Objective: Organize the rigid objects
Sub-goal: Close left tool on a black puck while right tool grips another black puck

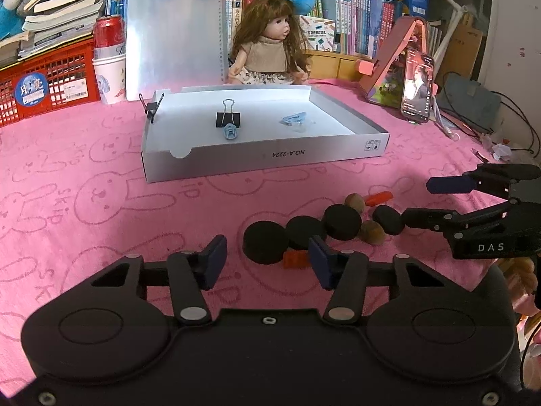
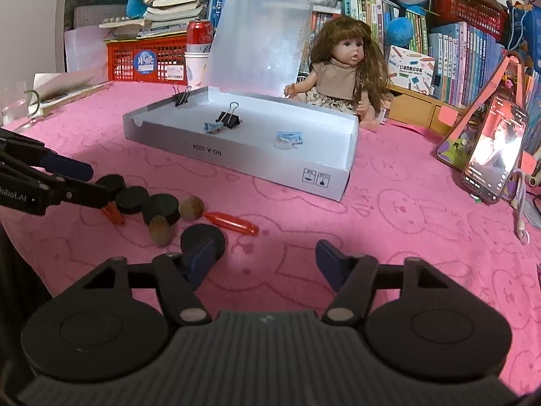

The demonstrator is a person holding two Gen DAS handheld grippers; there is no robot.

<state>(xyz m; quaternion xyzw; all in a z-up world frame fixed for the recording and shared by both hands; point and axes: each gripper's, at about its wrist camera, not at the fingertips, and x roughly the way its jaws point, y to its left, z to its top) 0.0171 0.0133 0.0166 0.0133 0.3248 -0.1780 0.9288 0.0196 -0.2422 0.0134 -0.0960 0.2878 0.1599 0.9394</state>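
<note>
1. You are at a counter (image 1: 84, 169) with a pink bunny cloth on it. Behind it are books, a doll (image 1: 267, 40) and a phone (image 1: 416, 86) that is lit up.
2. The things to sort are black round pucks (image 1: 341, 221), brown nuts (image 1: 371, 232) and small orange pieces (image 1: 378, 198). They lie close together in a little row on the cloth, in front of the white box (image 1: 263, 160).
3. The pucks look flat, hard and smooth. Some lean on each other. The nuts are round, so I think they may roll if you bump them.
4. Your left gripper (image 1: 267, 264) has its fingers part open with nothing in them. The nearest puck (image 1: 265, 242) and an orange piece (image 1: 296, 258) sit just ahead of its tips.
5. Your right gripper (image 2: 265, 264) also has its fingers open and empty. One puck (image 2: 202, 237) lies by its left finger, apart from the row.
6. Pick one thing for each hand. Move slowly so the two grippers do not bump.
7. Put one finger on each side of a puck and squeeze its edges.
8. The box already has black clips (image 1: 228, 118) and small blue bits (image 1: 292, 118) in it, and it looks like the place to put things. Set yours down in a bare spot.
</note>
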